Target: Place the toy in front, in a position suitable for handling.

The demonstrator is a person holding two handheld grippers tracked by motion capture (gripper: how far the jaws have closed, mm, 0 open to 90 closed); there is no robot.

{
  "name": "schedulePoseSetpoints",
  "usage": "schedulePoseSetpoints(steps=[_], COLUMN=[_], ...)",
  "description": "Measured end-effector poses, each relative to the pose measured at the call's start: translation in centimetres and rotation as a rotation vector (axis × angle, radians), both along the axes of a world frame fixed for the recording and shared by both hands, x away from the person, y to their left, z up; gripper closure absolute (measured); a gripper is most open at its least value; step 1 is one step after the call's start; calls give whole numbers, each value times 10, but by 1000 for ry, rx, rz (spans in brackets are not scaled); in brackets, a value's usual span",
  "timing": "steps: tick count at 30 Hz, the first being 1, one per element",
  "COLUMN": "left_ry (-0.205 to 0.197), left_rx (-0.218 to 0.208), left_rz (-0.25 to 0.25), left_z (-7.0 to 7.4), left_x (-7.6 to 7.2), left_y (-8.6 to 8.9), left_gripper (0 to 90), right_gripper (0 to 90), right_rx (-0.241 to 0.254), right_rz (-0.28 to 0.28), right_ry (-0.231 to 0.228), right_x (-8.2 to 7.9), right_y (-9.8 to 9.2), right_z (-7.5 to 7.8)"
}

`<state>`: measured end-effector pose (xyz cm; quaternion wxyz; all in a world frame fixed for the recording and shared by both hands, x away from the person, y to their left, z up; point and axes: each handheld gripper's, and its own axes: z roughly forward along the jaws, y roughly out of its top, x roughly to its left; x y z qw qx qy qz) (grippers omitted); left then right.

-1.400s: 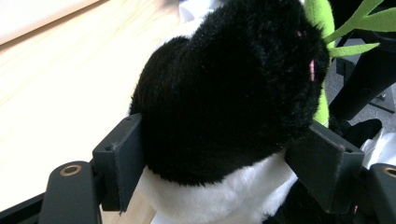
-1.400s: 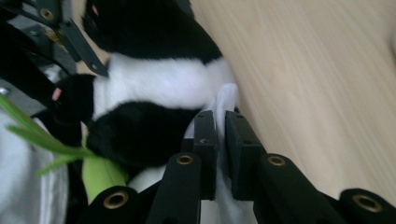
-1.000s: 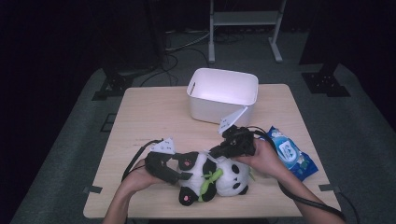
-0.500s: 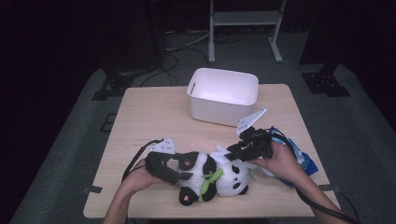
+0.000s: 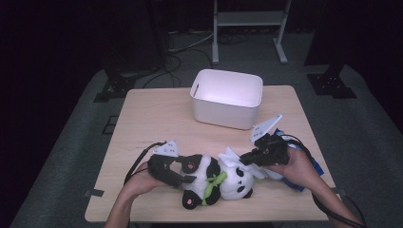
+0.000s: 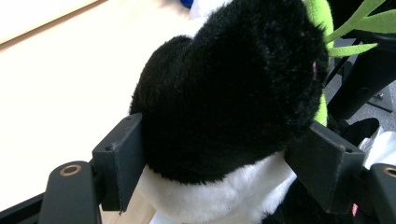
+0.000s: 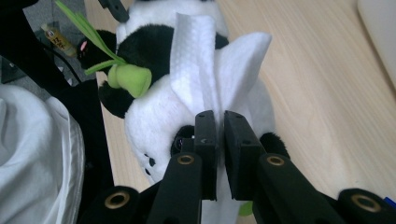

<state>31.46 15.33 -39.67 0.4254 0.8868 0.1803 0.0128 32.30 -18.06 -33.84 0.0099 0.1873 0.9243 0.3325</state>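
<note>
A panda plush (image 5: pixel 214 178) lies on its side near the table's front edge, with a green bamboo sprig (image 7: pixel 128 77) at its chest. My left gripper (image 5: pixel 187 179) is clamped around one of its black limbs (image 6: pixel 224 88), and both pads (image 6: pixel 119 163) press into the fur. My right gripper (image 7: pixel 220 119) pinches a white wipe (image 7: pixel 201 60) that stands up over the panda's head (image 5: pixel 240 183). Its jaws have just been closing, with the wipe between them. In the high view the right gripper (image 5: pixel 244 159) sits just right of the head.
A white bin (image 5: pixel 227 97) stands at the back of the wooden table (image 5: pixel 157 123). A blue pack of wipes (image 5: pixel 295 186) lies under my right hand near the table's right edge. Cables trail from both grippers.
My right hand has moved to the right, off the panda's head, and a crumpled white wipe now shows at its jaws. The left gripper and the panda have stayed put.
</note>
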Motion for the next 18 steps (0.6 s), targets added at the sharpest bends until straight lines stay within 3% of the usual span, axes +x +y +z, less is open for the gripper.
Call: schedulePoseSetpoints(steps=[3,8,11,14,18], left_ry=[0,6,9,11,5], left_rx=[2,-1,4,5,3], left_rz=[0,0,-2,0,-5], left_z=[0,-1,-2,-2,-1], left_x=[0,0,1,1,0], left_y=[0,0,0,0,0], left_gripper=[230,230,231,230,231], right_gripper=[811,749,737,837,852], right_rx=[-17,-67,-64,-51,-14], right_rz=[8,5,-6,-14,16], right_ry=[9,-29,-18,-2,9], right_x=[0,1,4,8,13], right_y=[4,13,15,17,26], right_z=[-6,-13,-17,-15,-5])
